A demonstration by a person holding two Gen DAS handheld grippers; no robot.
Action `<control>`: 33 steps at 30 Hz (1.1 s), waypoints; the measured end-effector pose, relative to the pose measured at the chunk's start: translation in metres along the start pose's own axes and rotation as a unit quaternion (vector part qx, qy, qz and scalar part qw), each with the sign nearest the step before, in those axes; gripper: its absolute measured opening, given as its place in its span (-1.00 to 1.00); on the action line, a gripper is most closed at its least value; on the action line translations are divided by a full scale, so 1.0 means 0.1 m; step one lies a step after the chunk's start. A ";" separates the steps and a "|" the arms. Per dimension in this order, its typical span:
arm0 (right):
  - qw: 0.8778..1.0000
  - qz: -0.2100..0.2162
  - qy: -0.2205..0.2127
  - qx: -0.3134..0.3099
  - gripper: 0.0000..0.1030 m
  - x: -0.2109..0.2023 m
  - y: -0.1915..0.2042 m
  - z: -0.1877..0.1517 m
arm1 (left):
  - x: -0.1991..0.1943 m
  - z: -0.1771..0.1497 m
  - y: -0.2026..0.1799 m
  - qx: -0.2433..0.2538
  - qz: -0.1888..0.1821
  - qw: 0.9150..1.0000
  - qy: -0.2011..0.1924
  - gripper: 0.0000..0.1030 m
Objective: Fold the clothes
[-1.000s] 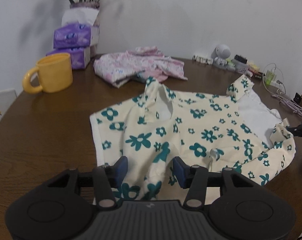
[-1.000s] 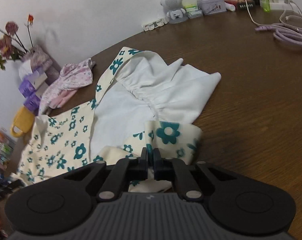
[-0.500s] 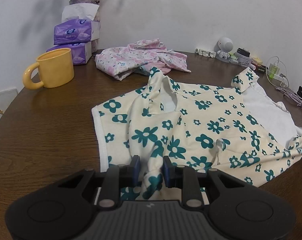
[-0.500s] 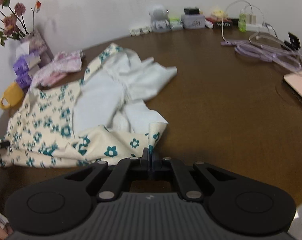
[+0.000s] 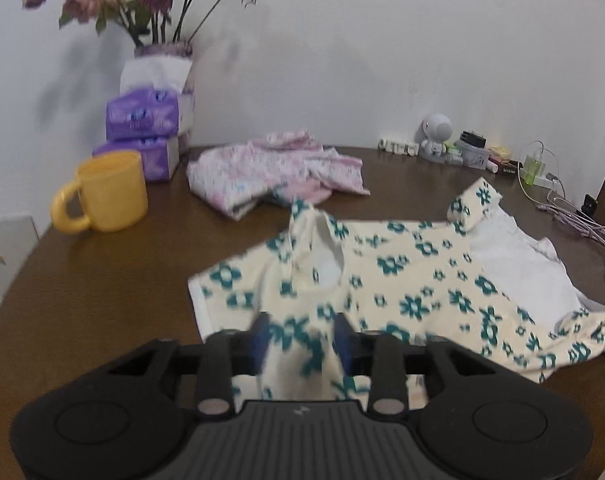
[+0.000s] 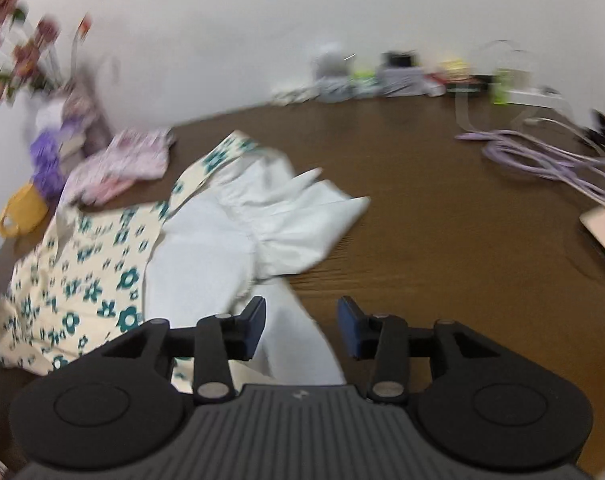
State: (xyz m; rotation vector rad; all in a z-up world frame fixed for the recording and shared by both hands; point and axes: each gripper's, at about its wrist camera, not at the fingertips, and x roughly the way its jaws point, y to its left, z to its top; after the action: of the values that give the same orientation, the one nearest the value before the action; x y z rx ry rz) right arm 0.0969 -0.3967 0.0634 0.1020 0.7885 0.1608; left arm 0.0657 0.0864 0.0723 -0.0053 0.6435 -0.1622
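Both grippers, left (image 5: 301,338) and right (image 6: 301,326), hover over the floral garment (image 5: 414,280), fingers spread.

Motion is blurring the right view, smearing the clutter (image 6: 402,76) along the wall beyond telling. The left gripper's (image 5: 301,338) body is hiding the dress's (image 5: 402,280) near hem.

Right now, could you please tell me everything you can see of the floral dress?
The dress is cream cloth with teal flowers and a white skirt part, lying rumpled on the brown table. Its neck opening faces up. A bunch of it sits between the left tool's parted fingers; the right tool is open over the white part.
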 end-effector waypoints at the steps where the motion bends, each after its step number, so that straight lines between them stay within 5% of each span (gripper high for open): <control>1: 1.000 0.003 0.013 -0.014 -0.22 0.13 0.05 0.04 | 0.03 0.02 -0.01 0.002 0.003 1.000 0.003 -0.14; 8: 0.997 0.010 0.059 -0.049 -0.26 0.67 0.19 0.09 | 0.33 0.05 -0.06 0.005 0.000 0.999 0.038 -0.11; 13: 0.997 0.015 0.057 -0.058 -0.95 0.78 0.21 0.12 | 0.56 0.03 -0.10 0.005 0.001 0.998 0.059 -0.15; 33: 0.997 -0.055 0.046 0.035 -0.95 0.36 -0.47 -0.14 | 0.63 -0.10 -0.17 0.036 0.015 0.997 0.068 -0.28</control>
State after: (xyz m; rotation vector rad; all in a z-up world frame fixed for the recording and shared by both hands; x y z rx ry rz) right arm 0.1172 -0.4362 0.0212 0.1174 0.8894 0.0333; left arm 0.1068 0.0608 0.0279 0.0865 0.7720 -0.1571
